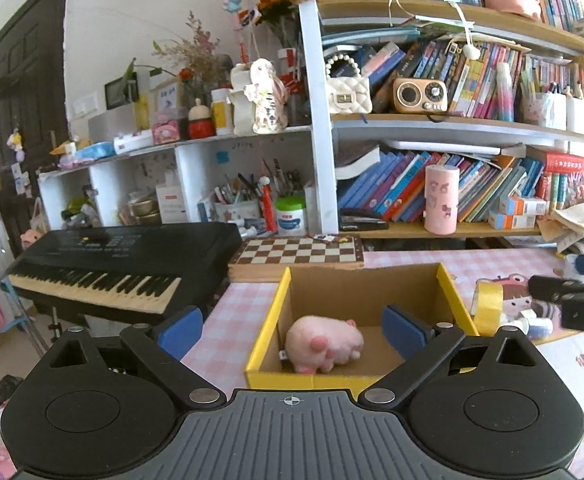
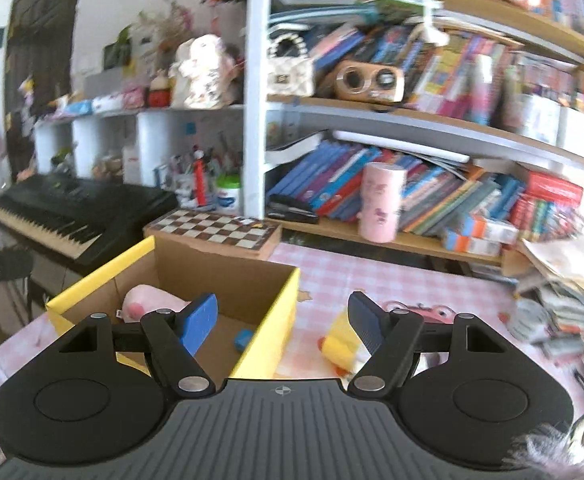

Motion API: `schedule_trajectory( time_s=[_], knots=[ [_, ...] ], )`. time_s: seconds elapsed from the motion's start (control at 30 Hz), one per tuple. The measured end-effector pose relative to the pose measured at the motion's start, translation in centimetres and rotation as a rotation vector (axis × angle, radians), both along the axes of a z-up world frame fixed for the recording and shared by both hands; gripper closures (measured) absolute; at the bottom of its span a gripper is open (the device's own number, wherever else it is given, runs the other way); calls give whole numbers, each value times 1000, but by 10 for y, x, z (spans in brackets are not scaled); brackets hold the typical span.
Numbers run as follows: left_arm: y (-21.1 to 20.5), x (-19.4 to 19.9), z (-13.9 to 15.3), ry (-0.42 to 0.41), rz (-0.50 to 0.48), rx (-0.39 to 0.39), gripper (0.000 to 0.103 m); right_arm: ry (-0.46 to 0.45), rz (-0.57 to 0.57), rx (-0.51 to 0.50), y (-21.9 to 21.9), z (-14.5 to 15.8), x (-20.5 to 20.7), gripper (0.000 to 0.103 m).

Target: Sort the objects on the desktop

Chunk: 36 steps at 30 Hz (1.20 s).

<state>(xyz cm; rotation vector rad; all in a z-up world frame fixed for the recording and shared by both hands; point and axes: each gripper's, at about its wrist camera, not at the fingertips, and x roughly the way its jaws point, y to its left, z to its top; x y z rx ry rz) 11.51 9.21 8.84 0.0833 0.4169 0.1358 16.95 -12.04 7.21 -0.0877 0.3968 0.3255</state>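
Note:
A yellow-rimmed cardboard box (image 1: 450, 292) stands on the pink checked desk. A pink plush pig (image 1: 324, 344) lies inside it. My left gripper (image 1: 292, 330) is open and empty, just above the box's near edge, with the pig between its fingers' line. In the right wrist view the box (image 2: 280, 320) holds the pig (image 2: 148, 304) and a small blue object (image 2: 244, 338). My right gripper (image 2: 284, 320) is open and empty over the box's right wall. A yellow tape roll (image 2: 342, 340) lies right of the box; it also shows in the left wrist view (image 1: 488, 308).
A chessboard (image 1: 298, 252) lies behind the box, a black keyboard piano (image 1: 104, 268) to the left. Bookshelves with a pink cylinder (image 1: 441, 200) rise at the back. Small bottles (image 1: 536, 326) and papers (image 2: 564, 312) lie at the right. A grey furry thing (image 2: 572, 440) is at bottom right.

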Motion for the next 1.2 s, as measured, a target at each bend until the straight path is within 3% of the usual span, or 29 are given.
schedule_trajectory(
  time_s=[0.5, 0.8, 1.2],
  knots=[
    [-1, -69, -20, 25, 51, -97, 4, 46, -48, 49, -8, -22, -92, 33],
    [-6, -101, -44, 99, 93, -101, 4, 89, -54, 32, -6, -44, -129, 33],
    [-24, -118, -56, 113, 63, -66, 4, 105, 7, -25, 3, -59, -152, 32]
  ],
)
